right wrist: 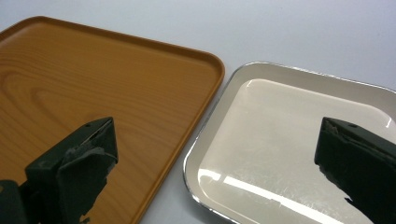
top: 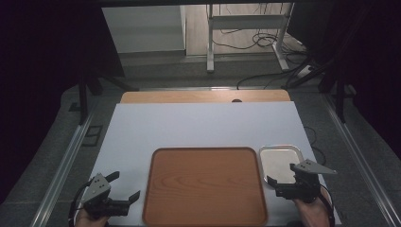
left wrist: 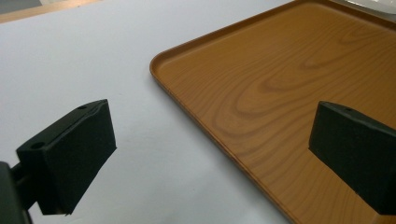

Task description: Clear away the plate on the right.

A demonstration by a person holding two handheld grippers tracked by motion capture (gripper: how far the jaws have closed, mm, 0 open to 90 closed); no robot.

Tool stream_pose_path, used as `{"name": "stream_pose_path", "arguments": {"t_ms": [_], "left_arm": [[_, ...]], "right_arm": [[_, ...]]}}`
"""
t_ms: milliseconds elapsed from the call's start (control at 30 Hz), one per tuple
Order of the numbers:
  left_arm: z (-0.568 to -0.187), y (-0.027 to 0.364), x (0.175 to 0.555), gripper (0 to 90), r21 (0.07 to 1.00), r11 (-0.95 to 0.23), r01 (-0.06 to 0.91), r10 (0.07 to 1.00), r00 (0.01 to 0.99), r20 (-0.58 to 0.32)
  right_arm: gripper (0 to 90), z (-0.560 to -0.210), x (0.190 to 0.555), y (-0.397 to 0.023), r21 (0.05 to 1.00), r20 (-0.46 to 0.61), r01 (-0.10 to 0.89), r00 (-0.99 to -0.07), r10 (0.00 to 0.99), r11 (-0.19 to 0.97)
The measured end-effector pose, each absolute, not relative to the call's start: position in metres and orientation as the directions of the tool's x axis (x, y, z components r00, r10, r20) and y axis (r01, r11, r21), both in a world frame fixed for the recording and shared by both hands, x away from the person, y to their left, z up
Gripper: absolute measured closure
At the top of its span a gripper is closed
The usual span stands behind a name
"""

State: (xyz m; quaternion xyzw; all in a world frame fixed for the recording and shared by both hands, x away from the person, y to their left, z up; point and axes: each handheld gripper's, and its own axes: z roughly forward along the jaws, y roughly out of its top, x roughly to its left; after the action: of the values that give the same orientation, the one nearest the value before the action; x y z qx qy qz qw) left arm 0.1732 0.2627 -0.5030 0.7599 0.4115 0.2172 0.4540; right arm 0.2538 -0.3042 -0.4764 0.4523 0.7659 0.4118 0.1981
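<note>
A wooden tray (top: 204, 187) lies flat at the table's near edge, its long axis running side to side. Just right of the tray, almost touching its rim, sits a small metal tray (top: 279, 161). The right gripper (top: 279, 182) hovers over the metal tray's near end, jaws spread and empty. The left gripper (top: 124, 186) waits left of the wooden tray, also spread, holding nothing.

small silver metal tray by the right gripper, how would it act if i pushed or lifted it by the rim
The small silver metal tray looks rigid and thin, so probably light. Its glossy surface suggests it may slide readily over the smooth white table sheet and be slippery to pinch. It sits flat and low beside the brown wooden tray, so tipping seems unlikely.
</note>
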Motion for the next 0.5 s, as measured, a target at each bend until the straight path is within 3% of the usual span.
{"name": "stream_pose_path", "arguments": {"t_ms": [500], "left_arm": [[-0.503,0.262,0.174,0.1,0.868,-0.252,0.428,0.822,0.568,-0.041]], "right_arm": [[0.0,-0.475,0.268,-0.311,0.798,0.053,0.548,-0.476,0.878,0.249]]}}
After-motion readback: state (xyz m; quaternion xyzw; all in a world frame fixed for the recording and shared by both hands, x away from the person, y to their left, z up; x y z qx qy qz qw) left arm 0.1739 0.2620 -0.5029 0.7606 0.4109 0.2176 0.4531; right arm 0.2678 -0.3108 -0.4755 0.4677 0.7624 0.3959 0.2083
